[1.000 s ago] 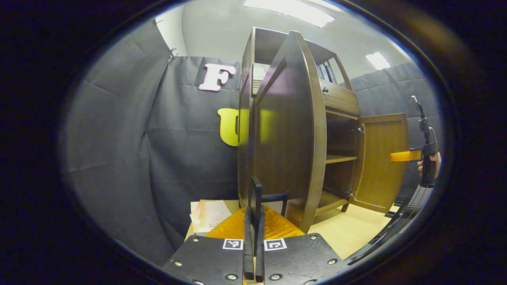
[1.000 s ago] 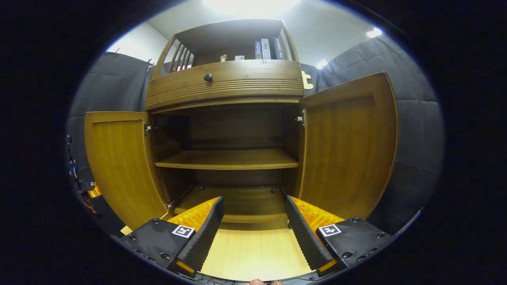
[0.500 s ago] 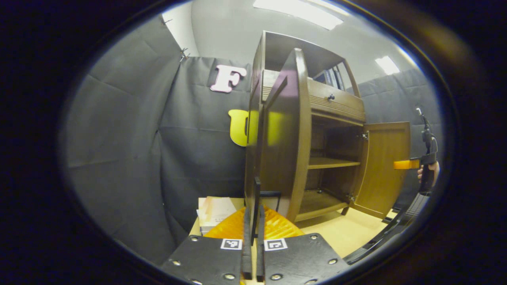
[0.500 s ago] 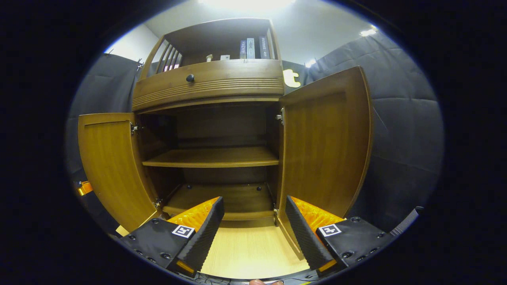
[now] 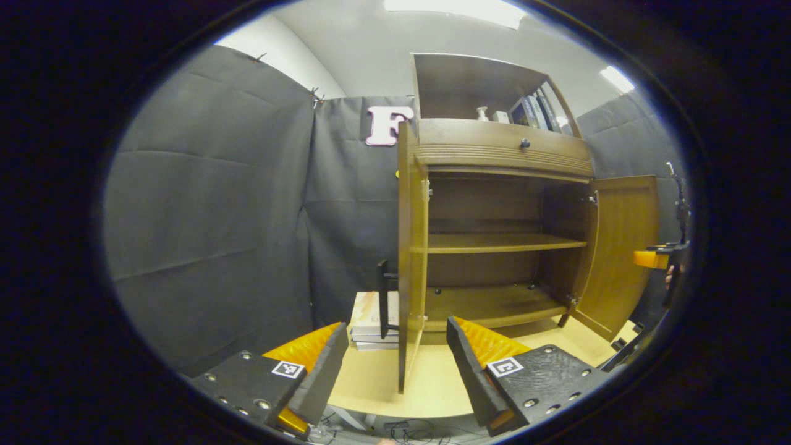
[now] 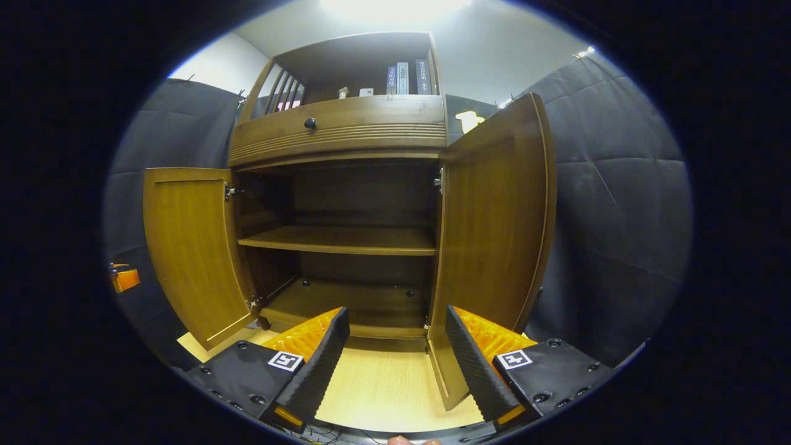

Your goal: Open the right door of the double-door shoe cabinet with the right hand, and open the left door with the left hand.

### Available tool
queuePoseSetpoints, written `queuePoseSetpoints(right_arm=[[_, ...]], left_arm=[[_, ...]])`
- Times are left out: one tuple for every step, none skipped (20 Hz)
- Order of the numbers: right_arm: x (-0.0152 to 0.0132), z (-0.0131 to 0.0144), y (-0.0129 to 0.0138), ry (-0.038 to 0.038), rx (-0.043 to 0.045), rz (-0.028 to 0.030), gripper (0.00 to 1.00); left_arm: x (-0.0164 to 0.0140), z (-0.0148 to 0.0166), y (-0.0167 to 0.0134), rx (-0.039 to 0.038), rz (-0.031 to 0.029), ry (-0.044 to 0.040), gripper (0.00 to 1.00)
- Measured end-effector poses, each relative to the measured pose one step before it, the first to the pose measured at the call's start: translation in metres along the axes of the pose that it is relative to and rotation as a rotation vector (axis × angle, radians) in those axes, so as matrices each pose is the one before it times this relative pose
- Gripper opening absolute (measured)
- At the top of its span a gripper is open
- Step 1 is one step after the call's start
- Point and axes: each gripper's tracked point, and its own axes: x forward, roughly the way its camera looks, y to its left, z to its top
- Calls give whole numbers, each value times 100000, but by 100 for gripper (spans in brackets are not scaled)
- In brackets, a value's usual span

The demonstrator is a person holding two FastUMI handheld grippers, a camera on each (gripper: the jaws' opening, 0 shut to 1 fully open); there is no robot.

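The left black-and-orange two-finger gripper [image 5: 395, 364] is spread wide and grasps nothing; the edge of the brown wooden left door [image 5: 412, 247], swung open, stands just ahead between its fingers without touching them. The right black-and-orange gripper [image 6: 395, 364] is likewise released and empty, the brown wooden right door [image 6: 494, 241] open just ahead of its right finger. Beyond lies the wooden shoe cabinet's middle shelf [image 6: 340, 240].

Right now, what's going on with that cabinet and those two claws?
Left gripper open, clear of left door. Right gripper open, holding nothing. Shoe cabinet: both doors swung wide, right door too. Shelves bare; nothing blocking.
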Motion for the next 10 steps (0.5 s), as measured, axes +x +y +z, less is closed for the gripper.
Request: queuePoseSetpoints(right_arm=[[-217,-70,-363,85,-230,1700,94],[-309,152,-372,-465,588,1611,94],[-162,218,-313,-637,681,1757,94],[-188,101,-302,-354,130,1377,94],[-125,20,-380,-351,-255,1192,98],[-178,19,-369,-207,138,1042,94],[-228,49,-301,-193,556,1381,94],[-264,3,-381,-32,749,995,94],[-116,75,-371,-408,885,854,94],[-192,90,-230,-473,806,1277,94]], left_arm=[[-942,602,-1414,-235,558,-1004,92],[-612,859,-1339,-267,386,-1518,92],[-344,848,-1549,-662,376,-1705,92],[-56,758,-1538,-1396,-168,-1807,92],[128,809,-1487,-1913,-359,-2346,92],[190,671,-1170,-2460,762,-2287,92],[274,468,-840,-2980,1512,-1613,92],[496,443,-641,-3579,1316,-2000,92],[240,494,-1103,-3546,357,-1902,92],[303,258,-1009,-2558,-549,-1114,92]])
